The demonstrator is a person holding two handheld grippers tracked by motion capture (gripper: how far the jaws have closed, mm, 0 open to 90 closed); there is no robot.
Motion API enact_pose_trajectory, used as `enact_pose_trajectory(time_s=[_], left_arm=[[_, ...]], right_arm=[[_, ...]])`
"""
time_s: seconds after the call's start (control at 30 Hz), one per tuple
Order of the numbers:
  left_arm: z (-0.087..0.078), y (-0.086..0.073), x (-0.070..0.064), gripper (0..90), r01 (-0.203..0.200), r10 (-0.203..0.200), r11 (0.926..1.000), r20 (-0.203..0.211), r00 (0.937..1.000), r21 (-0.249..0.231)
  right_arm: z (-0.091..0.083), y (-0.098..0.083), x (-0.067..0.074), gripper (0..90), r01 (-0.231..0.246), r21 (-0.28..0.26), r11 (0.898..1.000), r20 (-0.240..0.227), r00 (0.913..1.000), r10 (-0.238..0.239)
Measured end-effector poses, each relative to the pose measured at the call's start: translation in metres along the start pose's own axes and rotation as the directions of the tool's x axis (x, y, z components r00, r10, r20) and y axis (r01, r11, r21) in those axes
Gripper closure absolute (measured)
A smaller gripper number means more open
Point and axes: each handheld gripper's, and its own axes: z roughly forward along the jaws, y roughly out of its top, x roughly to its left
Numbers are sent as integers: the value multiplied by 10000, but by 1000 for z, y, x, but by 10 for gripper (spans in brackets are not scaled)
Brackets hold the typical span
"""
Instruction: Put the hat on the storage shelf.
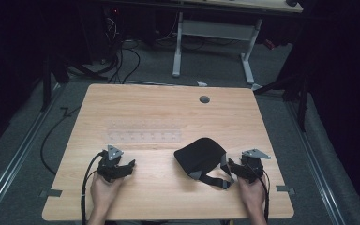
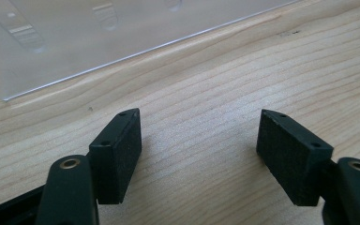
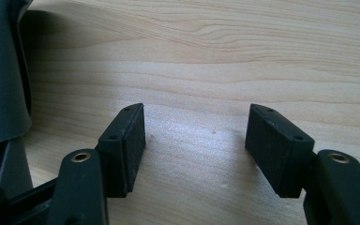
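A: Grippers first. How do they stand?

B: The left gripper (image 1: 130,165) rests on the wooden table (image 1: 168,197) near the front edge, held in the person's left hand (image 1: 104,191). In the left gripper view its jaws stand wide apart over bare wood, with nothing between the pads (image 2: 126,152).

A: And the other one?

B: The right gripper (image 1: 230,165) sits at the front right, held in the right hand (image 1: 252,191). Its jaws gape wide as well, and the right gripper view shows plain wood grain between them. Each gripper carries a grey three-cornered plate on top.

A: What lies on the table?

B: A black fabric pouch (image 1: 200,154) lies right of centre, just beside the right gripper. A black strap with grey buckles (image 1: 211,178) trails from it toward that gripper's jaws; whether they touch it cannot be told from the high view. In the right gripper view, dark grey fabric (image 3: 0,75) rises at the left edge, beside the left-hand jaw but not between the two.

A: Anything else?

B: A clear plastic tray (image 1: 144,136) with a row of small compartments lies flat at mid-table, just beyond the left gripper. Its edge (image 2: 136,54) crosses the top of the left gripper view, apart from the jaws. A round grey grommet (image 1: 204,99) sits near the table's far edge. Beyond that, cables (image 1: 126,61) run over grey floor, and a white desk frame (image 1: 213,33) stands farther back.
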Motion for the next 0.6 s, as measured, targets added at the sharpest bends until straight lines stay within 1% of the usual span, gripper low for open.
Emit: enact_pose_trajectory(time_s=[0.6], left_arm=[[0,0,0,310,25,-25,10000,25,10000,-20]], right_arm=[[-1,0,0,384,-28,36,10000,-41,10000,28]])
